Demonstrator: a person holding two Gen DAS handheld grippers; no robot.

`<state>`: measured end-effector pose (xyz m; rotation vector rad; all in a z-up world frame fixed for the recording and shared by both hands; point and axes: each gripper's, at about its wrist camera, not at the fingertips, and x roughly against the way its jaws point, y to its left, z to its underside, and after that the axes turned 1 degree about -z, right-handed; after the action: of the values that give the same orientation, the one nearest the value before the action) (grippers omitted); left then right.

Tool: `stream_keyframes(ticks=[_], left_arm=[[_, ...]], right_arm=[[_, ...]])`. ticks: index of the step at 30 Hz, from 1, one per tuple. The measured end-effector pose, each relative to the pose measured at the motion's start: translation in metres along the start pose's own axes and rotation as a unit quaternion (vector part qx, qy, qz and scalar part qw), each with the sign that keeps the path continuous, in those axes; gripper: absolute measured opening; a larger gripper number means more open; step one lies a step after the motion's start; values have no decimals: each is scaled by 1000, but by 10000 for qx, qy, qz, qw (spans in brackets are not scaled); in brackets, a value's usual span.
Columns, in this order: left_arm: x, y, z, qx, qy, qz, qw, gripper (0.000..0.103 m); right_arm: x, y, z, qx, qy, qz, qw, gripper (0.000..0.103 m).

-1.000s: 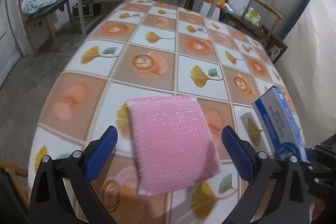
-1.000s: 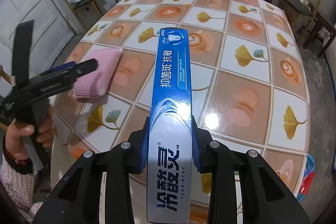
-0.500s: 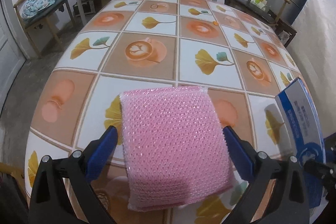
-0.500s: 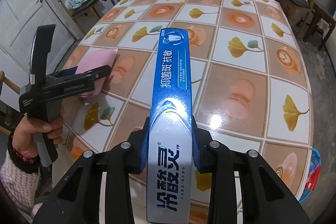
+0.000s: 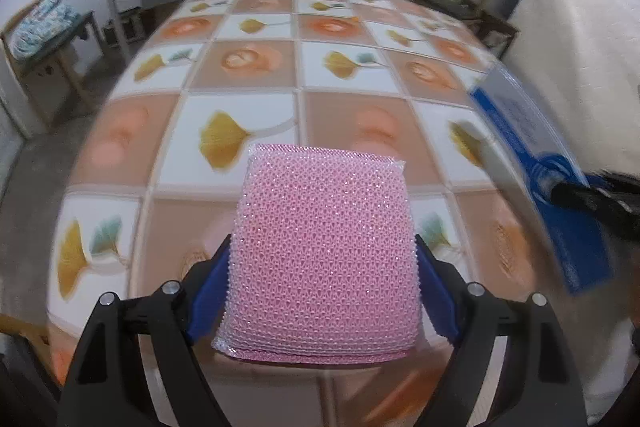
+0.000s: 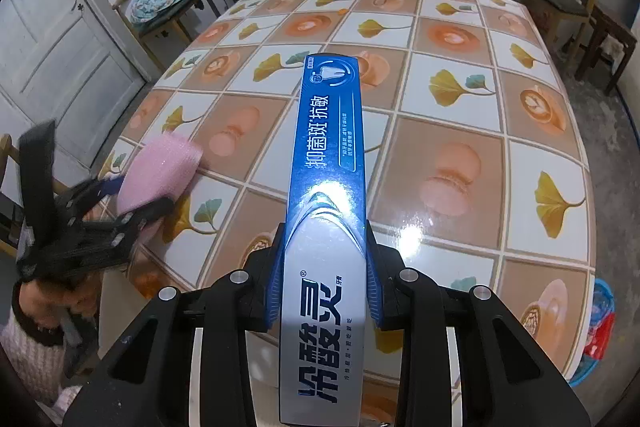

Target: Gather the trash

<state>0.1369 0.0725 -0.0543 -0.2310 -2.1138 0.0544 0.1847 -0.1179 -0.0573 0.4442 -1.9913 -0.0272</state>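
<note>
The left gripper has just been closing its jaws, and the pink mesh scouring sponge now sits between the blue pads, which touch its two side edges. It looks light, soft and springy, so it should squash under pressure; its flat sides, where the pads meet it, give the surest hold. The right gripper clamps a long blue toothpaste box near its rear end: stiff, light cardboard projecting forward beyond the fingertips.
</note>
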Motion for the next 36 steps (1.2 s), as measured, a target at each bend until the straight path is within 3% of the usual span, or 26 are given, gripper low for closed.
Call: stream_keyframes(ticks=[4, 7, 12, 19, 30, 36], left_arm=[[12, 3, 13, 164, 26, 289, 9994, 94], [16, 6, 14, 261, -57, 416, 9988, 97], [8, 3, 13, 43, -3, 146, 9999, 97], [-9, -14, 9, -532, 113, -692, 9961, 97], [-11, -11, 9, -429, 47, -746, 9963, 98], [-11, -12, 7, -502, 145, -716, 9961, 98]], right_arm=[[-4, -1, 3, -42, 53, 1, 10000, 32], [-8, -2, 5, -92, 84, -22, 9999, 32], [-10, 0, 7, -144, 72, -62, 9999, 32], [-12, 0, 4, -147, 84, -71, 9998, 32], [-25, 8, -2, -171, 234, 138, 9995, 37], [-31, 9, 0, -312, 377, 172, 9987, 48]])
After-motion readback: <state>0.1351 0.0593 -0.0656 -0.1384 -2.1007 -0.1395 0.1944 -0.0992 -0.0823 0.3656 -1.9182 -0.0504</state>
